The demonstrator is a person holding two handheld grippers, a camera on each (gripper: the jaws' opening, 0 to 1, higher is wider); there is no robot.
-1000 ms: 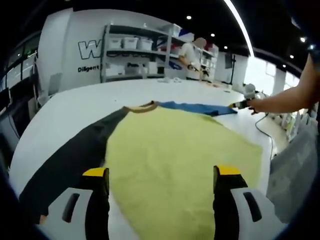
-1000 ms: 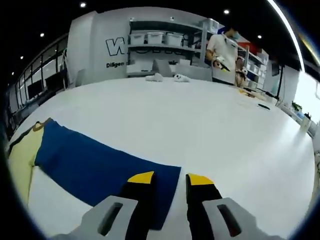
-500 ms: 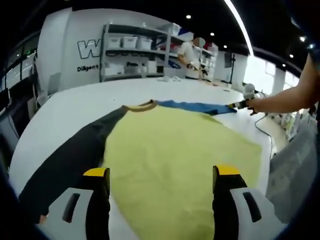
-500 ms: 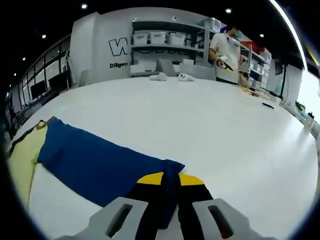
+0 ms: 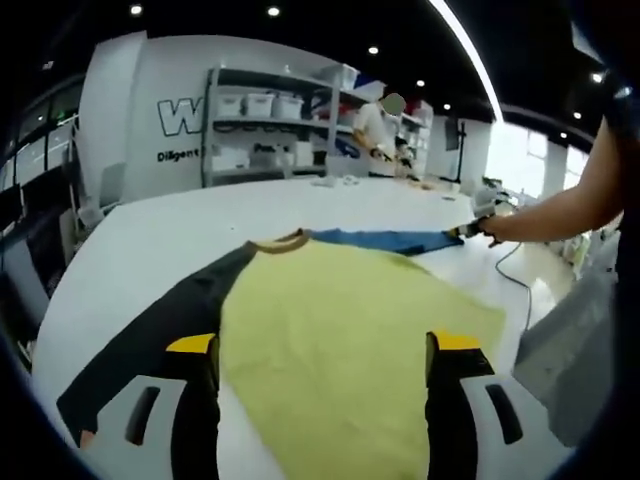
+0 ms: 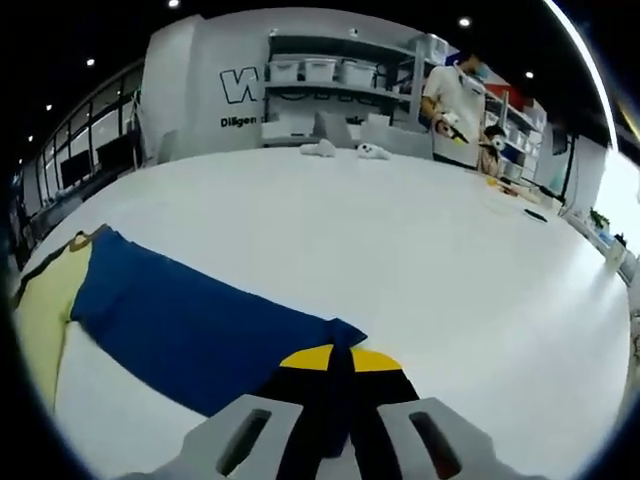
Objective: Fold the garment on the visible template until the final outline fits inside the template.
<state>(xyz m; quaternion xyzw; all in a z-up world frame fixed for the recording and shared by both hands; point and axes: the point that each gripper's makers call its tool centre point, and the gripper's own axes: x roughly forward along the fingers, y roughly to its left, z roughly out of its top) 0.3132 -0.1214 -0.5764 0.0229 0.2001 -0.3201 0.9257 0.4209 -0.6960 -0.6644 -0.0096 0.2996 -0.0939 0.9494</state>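
A shirt [image 5: 340, 320] lies spread flat on a wide white bench [image 5: 150, 215], its pale yellow body toward the left gripper view's camera and its brown-trimmed collar [image 5: 282, 241] at the far end. One sleeve is dark, almost black [image 5: 150, 335], and runs down the left side of that view; the other sleeve is blue [image 6: 190, 325] and stretches away to the right.

The left tongs [image 5: 318, 365] hang just above the near hem of the yellow body with their yellow-tipped jaws wide apart, holding nothing.

The right tongs [image 6: 334, 365] are pressed together on the cuff end of the blue sleeve, a fold of blue cloth caught between the two yellow tips. In the left gripper view the same tongs show at the far right [image 5: 468, 230], at the tip of the blue sleeve, with a bare forearm [image 5: 560, 210] reaching in behind them (a cable [image 5: 515, 290] trails down from there).

Beyond the bench stand shelves [image 5: 270, 120] loaded with white bins against a wall with large lettering, and a person in a white top [image 6: 448, 100] stands by them. Two small pale bundles [image 6: 340, 150] sit at the bench's far edge.
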